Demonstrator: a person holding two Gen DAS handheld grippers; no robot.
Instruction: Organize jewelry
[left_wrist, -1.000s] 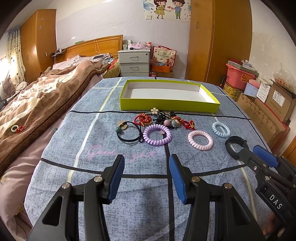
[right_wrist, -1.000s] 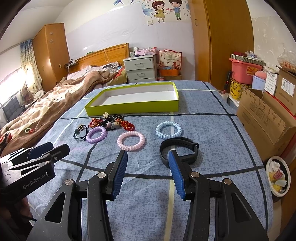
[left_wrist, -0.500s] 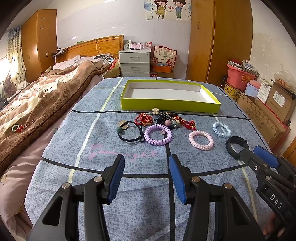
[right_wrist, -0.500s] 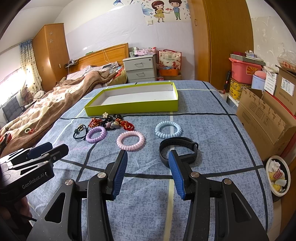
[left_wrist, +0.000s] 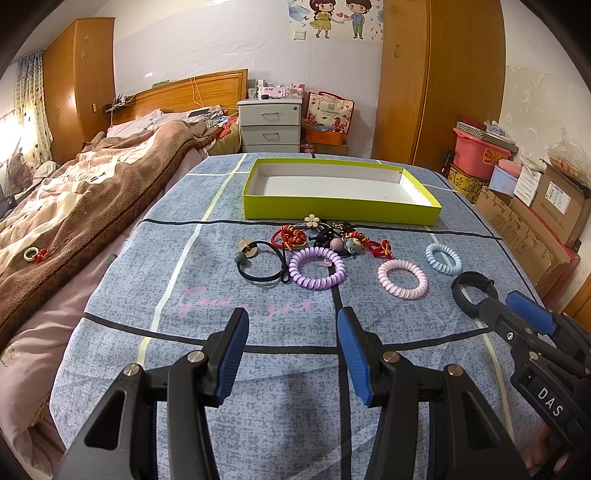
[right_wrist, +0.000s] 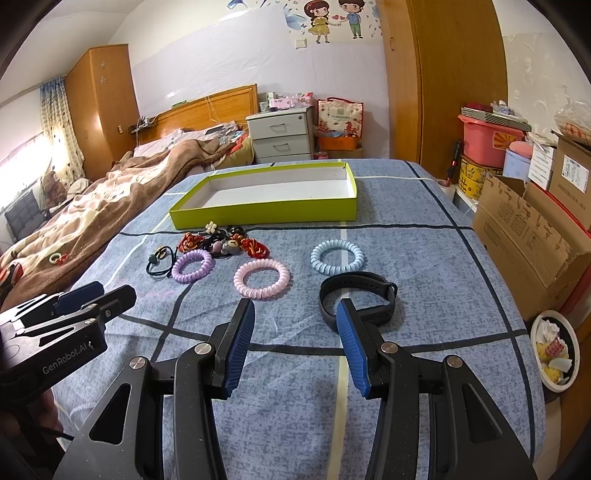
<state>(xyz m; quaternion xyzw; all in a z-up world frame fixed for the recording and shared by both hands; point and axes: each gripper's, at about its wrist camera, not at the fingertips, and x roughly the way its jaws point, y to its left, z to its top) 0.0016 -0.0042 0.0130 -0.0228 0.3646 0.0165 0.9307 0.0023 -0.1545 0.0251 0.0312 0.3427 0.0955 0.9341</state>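
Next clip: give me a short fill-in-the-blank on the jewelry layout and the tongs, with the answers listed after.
1. The yellow-green tray holds ____ jewelry pieces.
2. Of the three spiral hair ties, the pink spiral hair tie lies between the purple spiral hair tie and the ____ one.
3. The item nearest the right tongs is the ____ wristband.
4. Both the right tongs and the left tongs are ____.

Missing words: no; blue; black; open

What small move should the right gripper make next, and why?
Probably ease the right gripper forward and down over the black band. Its jaws are open, the band lies just ahead by the right finger, and the green box holds nothing yet.
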